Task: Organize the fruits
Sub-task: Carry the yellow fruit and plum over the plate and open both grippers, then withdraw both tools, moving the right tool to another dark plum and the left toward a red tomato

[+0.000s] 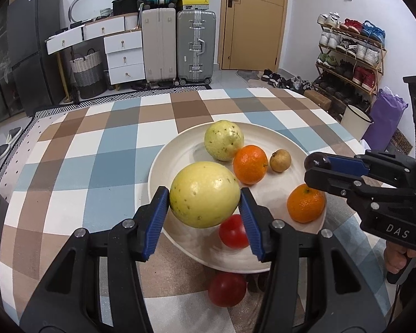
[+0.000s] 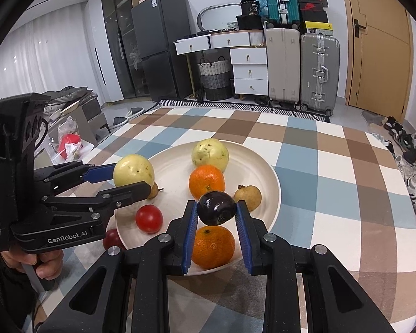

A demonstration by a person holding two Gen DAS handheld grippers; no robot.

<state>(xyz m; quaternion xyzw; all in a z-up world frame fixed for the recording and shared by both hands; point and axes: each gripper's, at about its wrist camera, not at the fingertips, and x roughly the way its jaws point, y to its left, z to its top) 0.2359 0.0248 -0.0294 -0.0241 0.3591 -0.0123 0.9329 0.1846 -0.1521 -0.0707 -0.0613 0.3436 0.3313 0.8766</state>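
Note:
My left gripper (image 1: 205, 194) is shut on a yellow guava (image 1: 204, 194) and holds it above the near left rim of the white plate (image 1: 185, 149); it also shows in the right wrist view (image 2: 133, 171). My right gripper (image 2: 216, 208) is shut on a dark purple fruit (image 2: 216, 208) above the plate's near right side; the fruit also shows in the left wrist view (image 1: 316, 161). On the plate lie a second guava (image 1: 223, 139), two oranges (image 1: 250, 164) (image 1: 306, 203), a small brown fruit (image 1: 280, 160) and a red tomato (image 1: 232, 231). Another tomato (image 1: 226, 289) lies on the cloth beside the plate.
The plate sits on a table with a checked cloth (image 1: 97, 149). A second small brown fruit (image 2: 154, 189) sits on the plate behind the left gripper's finger. Suitcases (image 1: 195, 45), drawers and a shoe rack (image 1: 349, 55) stand beyond the table.

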